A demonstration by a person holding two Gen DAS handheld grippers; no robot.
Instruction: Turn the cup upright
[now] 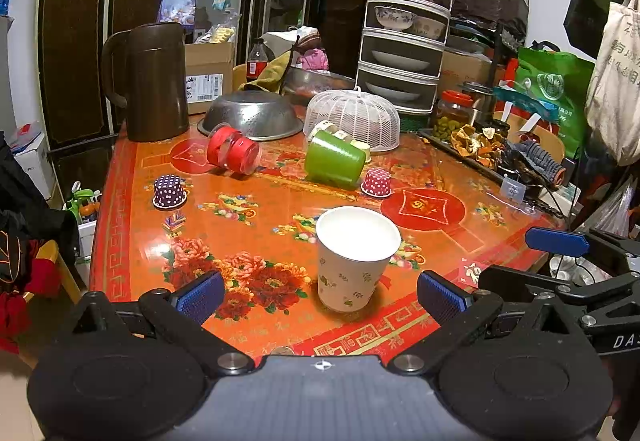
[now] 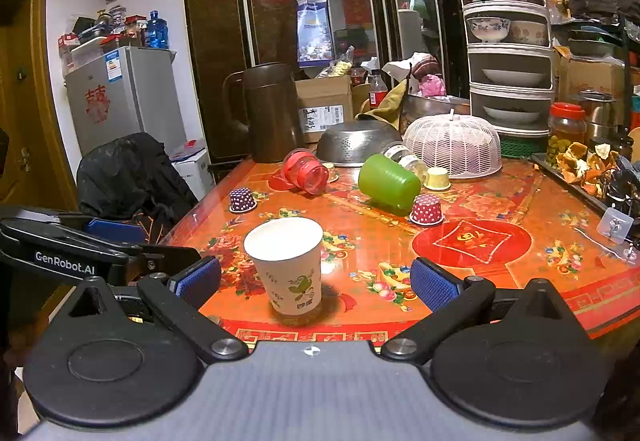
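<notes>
Near the table (image 1: 132, 177) edge, paper cup (image 1: 354, 257) upright, both grippers' jaws wide, empty.

Warm indoor light from overhead, fairly bright; white glare patches on the glossy red-orange floral tabletop (image 1: 256, 209); soft short shadow under the white floral paper cup (image 2: 289, 265); dark mirrored cabinet doors (image 2: 352, 13) show dim reflections; strong fisheye bending at edges, black corners; focus sharp, slight softness far back.
</notes>
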